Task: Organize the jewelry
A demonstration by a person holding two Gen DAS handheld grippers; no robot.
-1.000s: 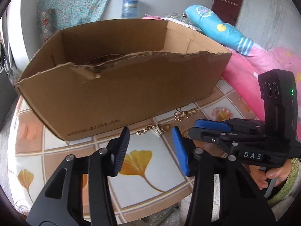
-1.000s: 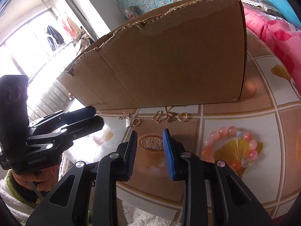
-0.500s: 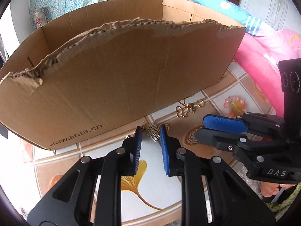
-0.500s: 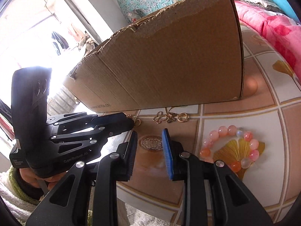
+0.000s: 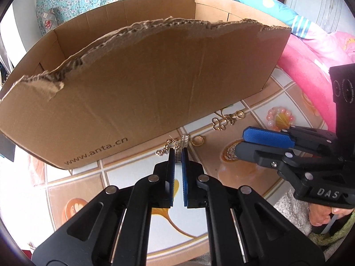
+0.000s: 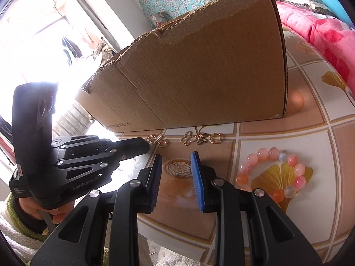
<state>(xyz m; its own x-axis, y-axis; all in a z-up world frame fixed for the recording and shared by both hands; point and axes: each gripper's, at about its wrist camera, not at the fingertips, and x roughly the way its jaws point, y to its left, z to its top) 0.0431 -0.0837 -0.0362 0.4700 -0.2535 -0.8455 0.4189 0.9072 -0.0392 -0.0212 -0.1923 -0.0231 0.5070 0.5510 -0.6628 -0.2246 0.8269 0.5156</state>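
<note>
My left gripper (image 5: 178, 153) is down at the foot of the cardboard box (image 5: 144, 84), its jaws closing tight, and the blue pads pinch a small silver ribbed charm (image 5: 183, 140) joined to a gold chain (image 5: 165, 148). The right wrist view shows the same charm (image 6: 156, 137) at the left gripper's tip (image 6: 144, 147). A gold ring (image 5: 197, 140) lies just right of it, then a gold clover-and-butterfly piece (image 5: 226, 119) and a pink bead bracelet (image 6: 263, 155). My right gripper (image 6: 176, 157) hovers open over the table, with nothing between its pads.
The torn-edged box (image 6: 199, 77) stands directly behind the jewelry and fills the far side of the tile-patterned table (image 6: 277, 137). Pink bedding (image 5: 310, 55) lies to the right. The right gripper body (image 5: 310, 155) sits close to the left one.
My left gripper has moved forward and down to the jewelry by the box and closed from wide open onto the silver charm. The right gripper has stayed in place.
</note>
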